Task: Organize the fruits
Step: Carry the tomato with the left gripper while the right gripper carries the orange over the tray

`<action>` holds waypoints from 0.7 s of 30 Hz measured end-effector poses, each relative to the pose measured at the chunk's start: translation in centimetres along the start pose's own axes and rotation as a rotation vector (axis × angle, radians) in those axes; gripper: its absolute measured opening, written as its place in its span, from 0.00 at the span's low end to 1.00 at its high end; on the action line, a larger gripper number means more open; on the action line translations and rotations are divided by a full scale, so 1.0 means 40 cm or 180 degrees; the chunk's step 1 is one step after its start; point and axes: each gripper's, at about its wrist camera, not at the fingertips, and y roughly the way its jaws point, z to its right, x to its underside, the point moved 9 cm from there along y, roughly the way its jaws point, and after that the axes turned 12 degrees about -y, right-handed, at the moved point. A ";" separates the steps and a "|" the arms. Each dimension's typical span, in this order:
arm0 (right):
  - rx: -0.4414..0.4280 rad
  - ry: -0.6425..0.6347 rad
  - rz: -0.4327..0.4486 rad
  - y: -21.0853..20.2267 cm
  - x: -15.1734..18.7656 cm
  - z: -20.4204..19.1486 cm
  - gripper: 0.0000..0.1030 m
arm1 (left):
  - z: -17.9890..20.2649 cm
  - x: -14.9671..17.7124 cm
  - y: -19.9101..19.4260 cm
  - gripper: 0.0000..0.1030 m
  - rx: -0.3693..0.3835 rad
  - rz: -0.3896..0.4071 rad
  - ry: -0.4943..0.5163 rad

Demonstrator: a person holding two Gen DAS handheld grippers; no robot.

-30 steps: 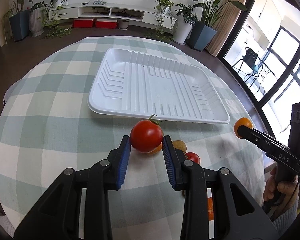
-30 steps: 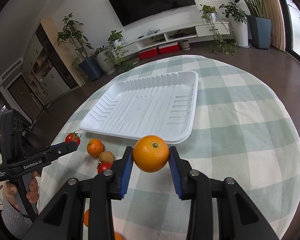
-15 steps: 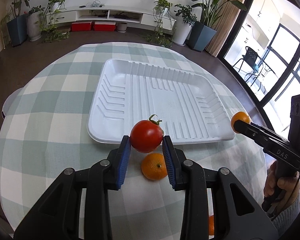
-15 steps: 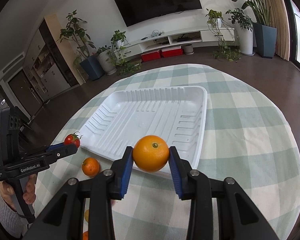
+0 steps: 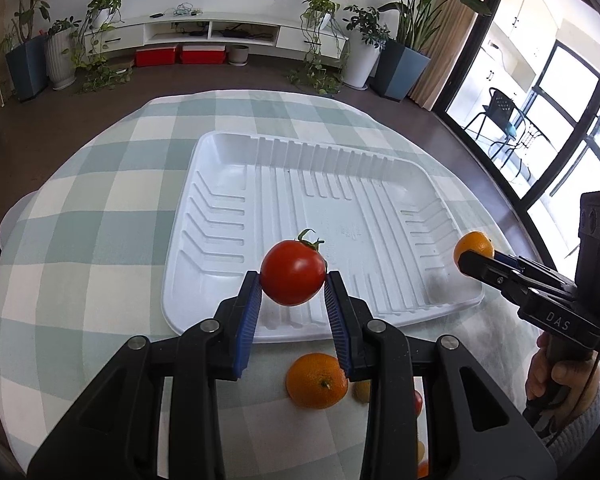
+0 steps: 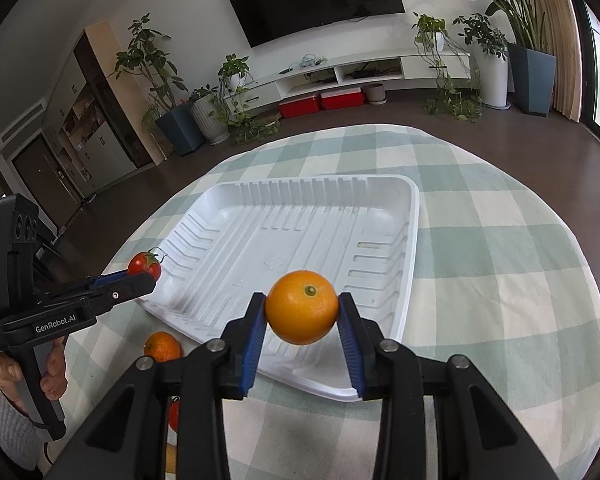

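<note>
My left gripper (image 5: 293,285) is shut on a red tomato (image 5: 293,273) with a green stem and holds it above the near rim of the white ribbed tray (image 5: 220,184). My right gripper (image 6: 302,309) is shut on an orange (image 6: 302,307) above the tray's near right corner (image 6: 380,188). Each gripper also shows in the other's view: the right one with its orange (image 5: 473,247), the left one with its tomato (image 6: 144,265).
An orange (image 5: 317,380) lies on the checked cloth in front of the tray, also in the right wrist view (image 6: 162,346). More small fruits (image 5: 362,391) lie partly hidden behind my left gripper. The round table's edge (image 6: 580,264) curves close by.
Both grippers have moved forward with their fruit, from in front of the tray to above its near edge. The loose fruits on the cloth now lie behind the fingertips.
</note>
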 end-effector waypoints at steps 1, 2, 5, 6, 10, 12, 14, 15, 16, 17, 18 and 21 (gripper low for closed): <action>0.0005 0.0000 -0.0008 0.003 -0.001 0.001 0.37 | -0.001 -0.002 0.008 0.30 -0.0008 -0.0014 0.0003; 0.0008 0.0000 -0.0017 0.006 -0.001 0.002 0.37 | -0.002 -0.002 0.014 0.30 -0.0013 -0.0027 0.0004; 0.0021 -0.0009 -0.0040 0.017 -0.002 0.006 0.37 | -0.004 -0.011 0.034 0.30 -0.0019 -0.0045 -0.0006; 0.0030 -0.0019 -0.0046 0.020 -0.002 0.007 0.37 | -0.005 -0.014 0.040 0.30 -0.0015 -0.0051 -0.0010; 0.0044 -0.0022 -0.0062 0.031 -0.004 0.012 0.37 | -0.008 -0.024 0.056 0.30 -0.0010 -0.0060 -0.0004; 0.0049 -0.0020 -0.0071 0.035 -0.004 0.013 0.37 | -0.008 -0.025 0.061 0.30 -0.0008 -0.0072 -0.0010; 0.0050 -0.0025 -0.0085 0.039 -0.004 0.014 0.37 | -0.011 -0.027 0.071 0.30 -0.0011 -0.0085 -0.0015; 0.0053 -0.0026 -0.0090 0.041 -0.004 0.015 0.37 | -0.012 -0.027 0.076 0.30 -0.0010 -0.0094 -0.0018; 0.0053 -0.0027 -0.0096 0.044 -0.004 0.017 0.37 | -0.014 -0.027 0.080 0.30 -0.0008 -0.0104 -0.0022; 0.0055 -0.0033 -0.0105 0.046 -0.003 0.017 0.37 | -0.015 -0.027 0.084 0.30 -0.0008 -0.0112 -0.0027; 0.0062 -0.0036 -0.0111 0.048 -0.003 0.018 0.37 | -0.015 -0.027 0.088 0.30 -0.0006 -0.0119 -0.0030; 0.0066 -0.0033 -0.0136 0.057 -0.001 0.021 0.37 | -0.019 -0.029 0.101 0.30 -0.0004 -0.0141 -0.0040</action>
